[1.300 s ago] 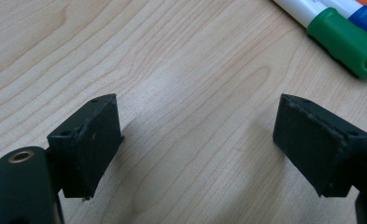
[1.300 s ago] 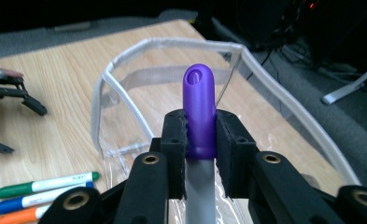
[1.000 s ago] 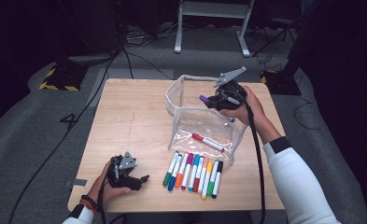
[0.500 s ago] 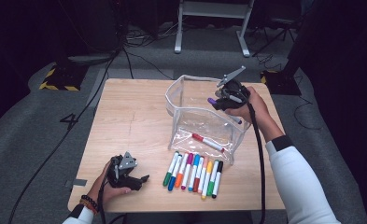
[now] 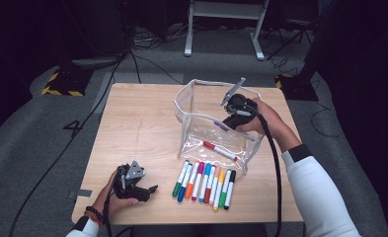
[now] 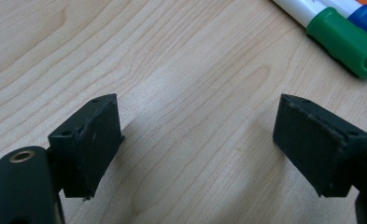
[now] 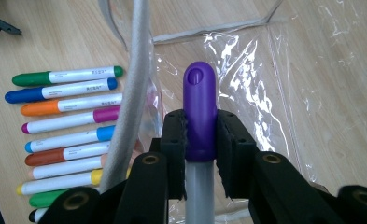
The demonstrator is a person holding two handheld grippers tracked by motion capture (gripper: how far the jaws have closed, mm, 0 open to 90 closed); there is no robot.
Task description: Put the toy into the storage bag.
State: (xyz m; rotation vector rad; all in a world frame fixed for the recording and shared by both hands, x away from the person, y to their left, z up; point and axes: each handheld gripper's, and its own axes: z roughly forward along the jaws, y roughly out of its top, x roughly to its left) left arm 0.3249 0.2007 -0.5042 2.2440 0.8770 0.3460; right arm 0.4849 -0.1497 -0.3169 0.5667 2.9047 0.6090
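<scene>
Right gripper, right of centre in the high view, pinches a purple-capped marker over the clear pouch. Red marker lies inside the pouch. Left gripper, lower left, jaws spread over bare table.

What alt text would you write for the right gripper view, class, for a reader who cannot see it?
A hand-held gripper clamps a purple-capped marker upright above a clear plastic pouch on a wooden table. To the left, a row of coloured markers lies side by side beyond the pouch's grey edge.
</scene>
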